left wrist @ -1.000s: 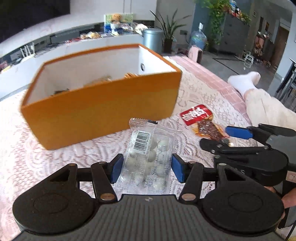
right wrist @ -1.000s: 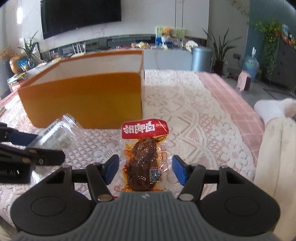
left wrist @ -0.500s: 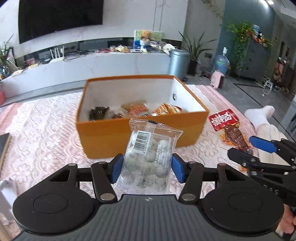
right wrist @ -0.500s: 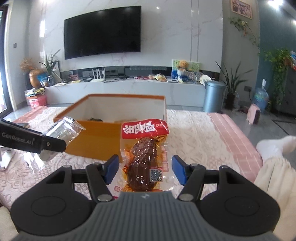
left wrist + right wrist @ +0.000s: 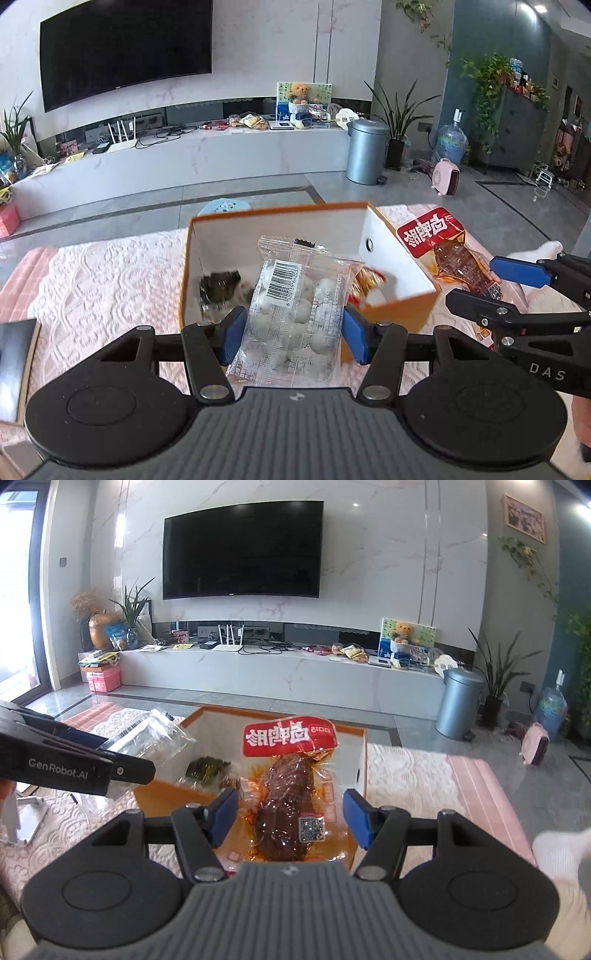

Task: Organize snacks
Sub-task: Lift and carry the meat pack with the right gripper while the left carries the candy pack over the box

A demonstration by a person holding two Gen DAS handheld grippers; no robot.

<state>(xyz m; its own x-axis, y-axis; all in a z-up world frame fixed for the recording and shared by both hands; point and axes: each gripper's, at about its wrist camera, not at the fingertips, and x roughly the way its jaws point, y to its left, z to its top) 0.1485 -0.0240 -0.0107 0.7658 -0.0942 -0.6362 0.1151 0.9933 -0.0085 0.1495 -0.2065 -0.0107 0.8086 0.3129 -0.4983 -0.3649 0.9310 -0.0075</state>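
Holding one snack each, both claws hang above an open orange box that sits on a counter covered in pale pink lace cloth. The left claw is clamped on a clear packet of small white round sweets, which hangs over the box's middle. The right claw is clamped on a red-topped pouch of dark braised meat, which hangs over the box's right half. Inside the box lie a dark green packet on the left and orange-wrapped snacks on the right. Doing this drop well probably means lowering each packet until it is below the rim before letting go, aiming for bare white floor between the snacks already there, and releasing one claw at a time so the two packets do not collide or catch on the wall.
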